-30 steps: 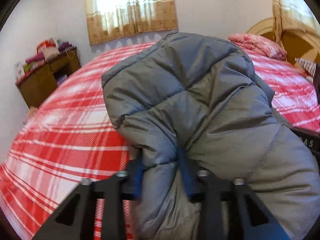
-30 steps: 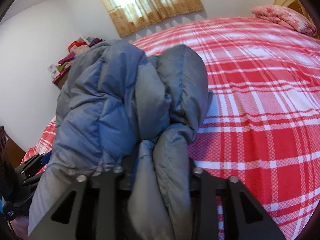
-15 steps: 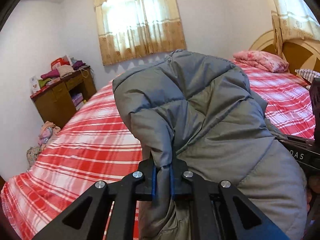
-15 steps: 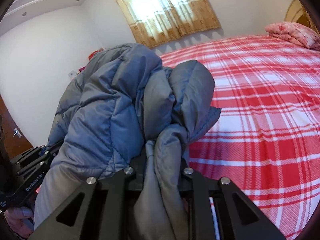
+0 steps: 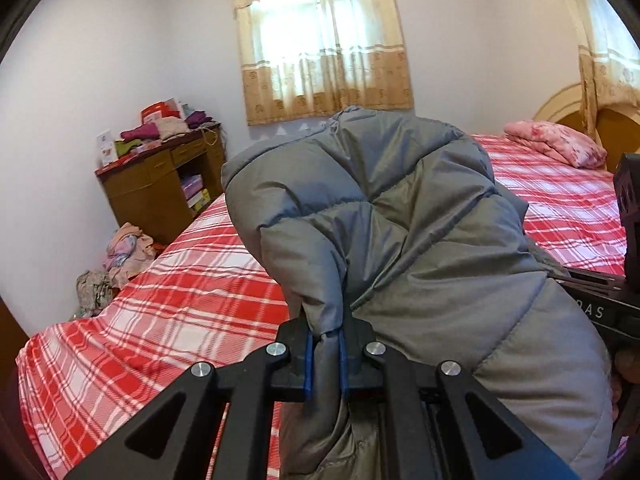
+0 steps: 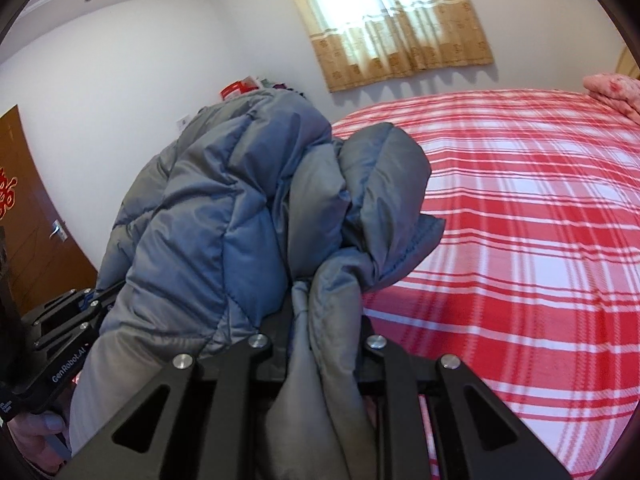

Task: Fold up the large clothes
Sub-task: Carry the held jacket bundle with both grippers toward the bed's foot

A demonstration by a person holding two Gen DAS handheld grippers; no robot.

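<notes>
Both tools are raised above the bed [image 5: 168, 304] and pitched downward, each carrying part of one grey padded jacket [image 5: 400, 216].

Left tool [image 5: 323, 354]: clenched on a narrow fold of the jacket. The blue pads [image 5: 307, 360] press the fabric from both sides, nearly meeting. The jaws have just been closing, with the fold between them.

Right tool [image 6: 326, 332]: clenched on a thicker bunch of the jacket [image 6: 224, 224], which fills the gap between its jaws. These jaws have also just been closing on the cloth. In the right wrist view the left tool [image 6: 76, 312] appears at the lower left edge, with a hand [image 6: 36, 432] on its grip.

Jacket position: bunched in a rounded mass in front of both cameras, hanging from the two grip points — whether any part of it touches the red-and-white plaid bedspread cannot be told.

Storage: a brown wooden cabinet [image 5: 160, 188] against the far wall carries a pile of folded clothes [image 5: 160, 128] on top, and its open compartment holds stacked items. More clothes [image 5: 124, 248] lie heaped on the floor beside it. A pink pillow [image 5: 556, 148] rests at the head of the bed.

Change from one second earlier: both tools have risen. The curtained window [image 5: 320, 40], the ceiling and the cabinet now show far more fully, and the bedspread sits lower in both views. The left tool's jaws, earlier wide around the fold, are now tight on it.
</notes>
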